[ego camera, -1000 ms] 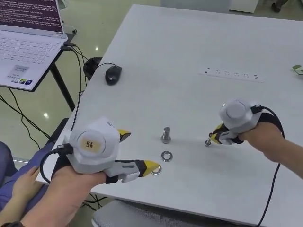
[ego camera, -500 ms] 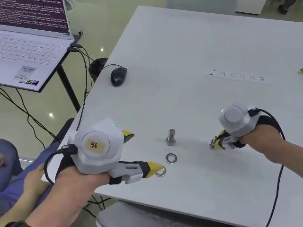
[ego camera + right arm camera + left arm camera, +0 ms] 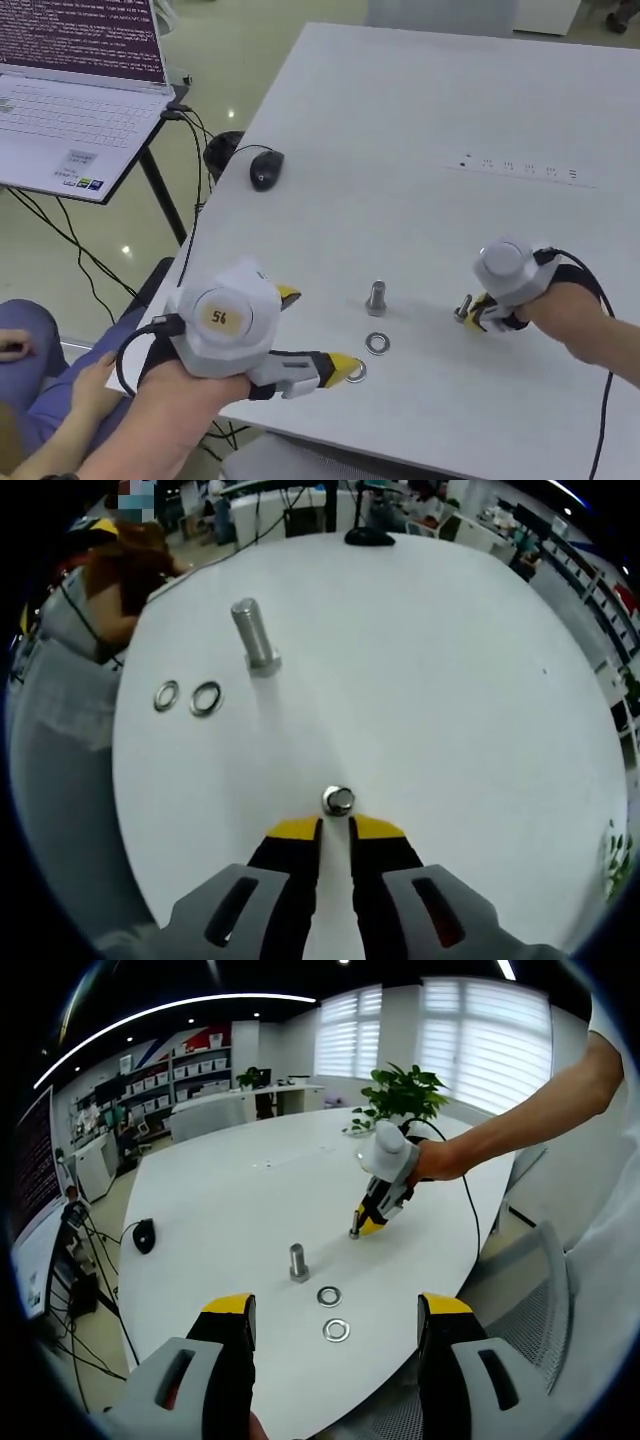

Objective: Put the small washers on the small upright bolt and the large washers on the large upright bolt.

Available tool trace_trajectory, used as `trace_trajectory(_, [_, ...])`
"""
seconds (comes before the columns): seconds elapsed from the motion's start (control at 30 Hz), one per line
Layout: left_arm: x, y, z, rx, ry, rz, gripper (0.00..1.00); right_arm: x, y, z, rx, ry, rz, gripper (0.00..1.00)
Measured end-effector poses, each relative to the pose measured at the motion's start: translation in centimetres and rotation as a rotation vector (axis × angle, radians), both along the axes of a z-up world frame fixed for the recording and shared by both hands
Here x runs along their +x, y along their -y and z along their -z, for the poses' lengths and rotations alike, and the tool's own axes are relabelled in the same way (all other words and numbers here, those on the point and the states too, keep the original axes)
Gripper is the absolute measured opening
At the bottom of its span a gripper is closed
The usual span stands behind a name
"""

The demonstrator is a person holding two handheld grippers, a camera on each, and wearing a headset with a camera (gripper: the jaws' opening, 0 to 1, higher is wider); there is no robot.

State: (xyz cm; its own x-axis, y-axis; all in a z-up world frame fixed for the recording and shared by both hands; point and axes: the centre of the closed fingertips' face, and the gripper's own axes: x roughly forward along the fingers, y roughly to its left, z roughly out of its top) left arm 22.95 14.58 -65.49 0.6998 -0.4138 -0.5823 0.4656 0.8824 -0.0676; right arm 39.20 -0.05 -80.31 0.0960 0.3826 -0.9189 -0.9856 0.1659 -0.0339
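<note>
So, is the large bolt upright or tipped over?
Upright. The large bolt stands on its wide head on the table, with its shaft pointing up, in the head view and both gripper views.

This is an open-plan office. A long white oval meeting bench (image 3: 420,120) carries a black computer mouse (image 3: 265,170) on a cable, and a silver laptop (image 3: 70,110) with lines of terminal text on its screen sits on a stand beside it. The left gripper view shows white slatted window blinds (image 3: 480,1040), a leafy green potted plant (image 3: 405,1095), white wall shelves (image 3: 190,1060) stacked with boxes, further desks with a grey chair (image 3: 208,1118), and a curved ceiling light strip (image 3: 180,1010).
</note>
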Motion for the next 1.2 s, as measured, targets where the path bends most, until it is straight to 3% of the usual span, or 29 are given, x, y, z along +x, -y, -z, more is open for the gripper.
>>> trace_trajectory(0.3, [-0.2,0.4,0.1,0.002,0.001,-0.003,0.65,-0.8,0.3,-0.4,0.051,0.000,0.034,0.16])
trace_trajectory(0.7, [-0.5,1.3,0.6,0.020,-0.004,-0.004,0.65,-2.5,1.9,-2.1,0.230,-0.015,0.177,0.17])
trace_trajectory(0.87, [-0.1,1.3,0.8,0.004,0.003,0.009,0.65,-3.5,2.2,-1.4,0.250,-0.031,0.186,0.17])
trace_trajectory(1.0, [0.1,1.3,0.9,0.002,-0.001,0.046,0.65,-4.3,1.5,-0.5,0.263,-0.060,0.219,0.18])
trace_trajectory(1.2, [0.0,0.7,0.9,-0.004,-0.015,0.089,0.65,-6.8,-1.4,0.0,0.306,-0.089,0.183,0.21])
